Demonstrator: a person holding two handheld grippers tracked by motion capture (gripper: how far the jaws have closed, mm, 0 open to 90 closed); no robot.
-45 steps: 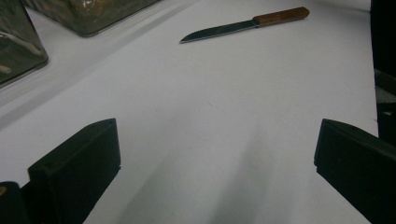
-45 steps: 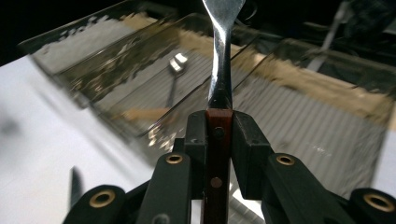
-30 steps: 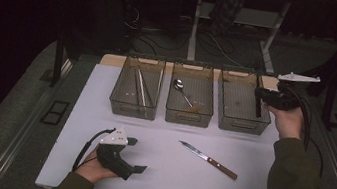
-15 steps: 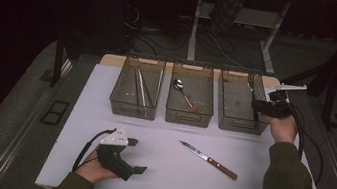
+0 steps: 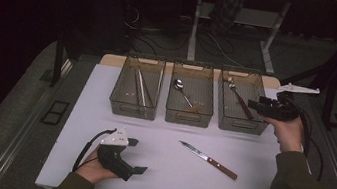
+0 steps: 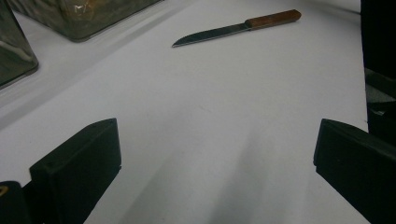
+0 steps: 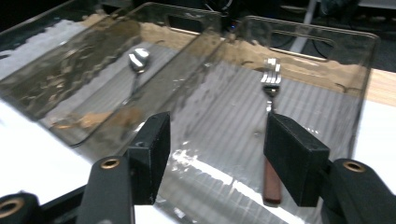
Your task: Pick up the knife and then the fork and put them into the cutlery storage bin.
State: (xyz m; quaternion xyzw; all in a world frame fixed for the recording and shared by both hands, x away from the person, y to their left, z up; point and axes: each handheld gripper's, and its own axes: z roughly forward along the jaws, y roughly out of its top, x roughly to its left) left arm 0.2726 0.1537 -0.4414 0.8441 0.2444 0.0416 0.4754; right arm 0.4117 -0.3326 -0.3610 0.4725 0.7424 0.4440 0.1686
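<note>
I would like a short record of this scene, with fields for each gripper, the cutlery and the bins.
left gripper: open, empty, low over the table at the front left
right gripper: open, empty, at the right bin's outer side
fork: lies inside the right bin
spoon: lies inside the middle bin
left bin: holds thin metal pieces, kind unclear
knife: flat on the table in front of the bins, wooden handle toward the right

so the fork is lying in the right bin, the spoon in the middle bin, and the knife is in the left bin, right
Not quite. The fork does lie in the right bin and the spoon in the middle bin, but the knife is not in the left bin: the high view shows it lying on the table in front of the bins.
</note>
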